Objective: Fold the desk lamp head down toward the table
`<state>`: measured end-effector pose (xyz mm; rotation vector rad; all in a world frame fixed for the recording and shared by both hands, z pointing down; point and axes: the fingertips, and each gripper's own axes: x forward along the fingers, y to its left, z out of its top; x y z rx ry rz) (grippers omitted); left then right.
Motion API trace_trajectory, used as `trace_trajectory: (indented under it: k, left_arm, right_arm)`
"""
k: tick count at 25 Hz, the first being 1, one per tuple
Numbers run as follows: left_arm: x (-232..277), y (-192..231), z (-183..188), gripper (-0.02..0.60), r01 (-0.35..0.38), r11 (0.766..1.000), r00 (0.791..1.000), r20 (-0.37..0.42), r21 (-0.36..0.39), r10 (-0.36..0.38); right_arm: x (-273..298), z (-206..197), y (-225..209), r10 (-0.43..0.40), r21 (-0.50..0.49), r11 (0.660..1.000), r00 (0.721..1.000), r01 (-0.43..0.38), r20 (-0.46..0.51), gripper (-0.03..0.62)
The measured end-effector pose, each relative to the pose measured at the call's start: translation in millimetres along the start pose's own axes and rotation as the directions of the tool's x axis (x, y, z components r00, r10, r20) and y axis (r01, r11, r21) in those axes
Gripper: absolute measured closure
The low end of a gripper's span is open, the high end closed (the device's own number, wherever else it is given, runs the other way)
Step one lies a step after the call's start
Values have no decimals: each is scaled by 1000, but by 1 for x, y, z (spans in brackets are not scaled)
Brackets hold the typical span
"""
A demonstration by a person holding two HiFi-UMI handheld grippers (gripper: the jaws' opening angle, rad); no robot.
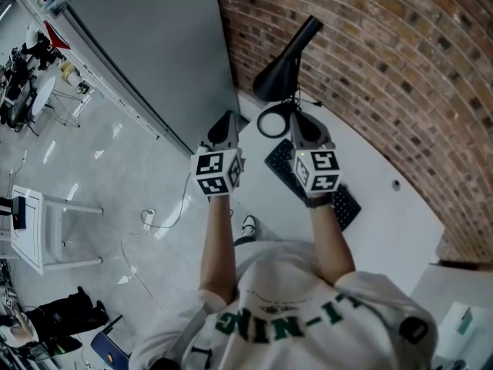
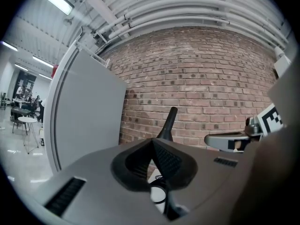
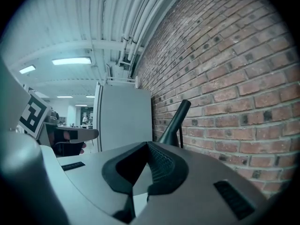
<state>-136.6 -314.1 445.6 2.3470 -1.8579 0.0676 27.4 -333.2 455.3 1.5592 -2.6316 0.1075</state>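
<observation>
The black desk lamp (image 1: 279,66) stands at the back of the white table (image 1: 385,230) against the brick wall, its cone head tilted up. Its round base ring (image 1: 273,122) lies just below it. My left gripper (image 1: 226,119) hangs left of the base, shut and holding nothing, clear of the lamp. My right gripper (image 1: 297,119) is just right of the base ring, shut and holding nothing. In the left gripper view the lamp's neck (image 2: 168,122) rises beyond the closed gripper (image 2: 152,143). The right gripper view shows the lamp head (image 3: 175,122) past the closed gripper (image 3: 147,145).
A black keyboard (image 1: 344,203) lies on the table under my right forearm. The brick wall (image 1: 385,68) runs close behind the lamp. A grey partition panel (image 1: 154,45) stands left of the table edge, with open floor below it.
</observation>
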Motion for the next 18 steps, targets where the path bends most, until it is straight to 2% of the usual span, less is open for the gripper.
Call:
trace_trajectory:
  k: [11, 18]
  left_arm:
    - [9, 3, -9, 579, 27, 999, 999, -20, -45, -28]
    - [29, 12, -31, 578, 33, 992, 997, -69, -123, -42]
  right_arm:
    - [-2, 4, -2, -21, 0, 1000, 1000, 21, 23, 591]
    - [1, 9, -1, -28, -2, 1000, 999, 28, 21, 591]
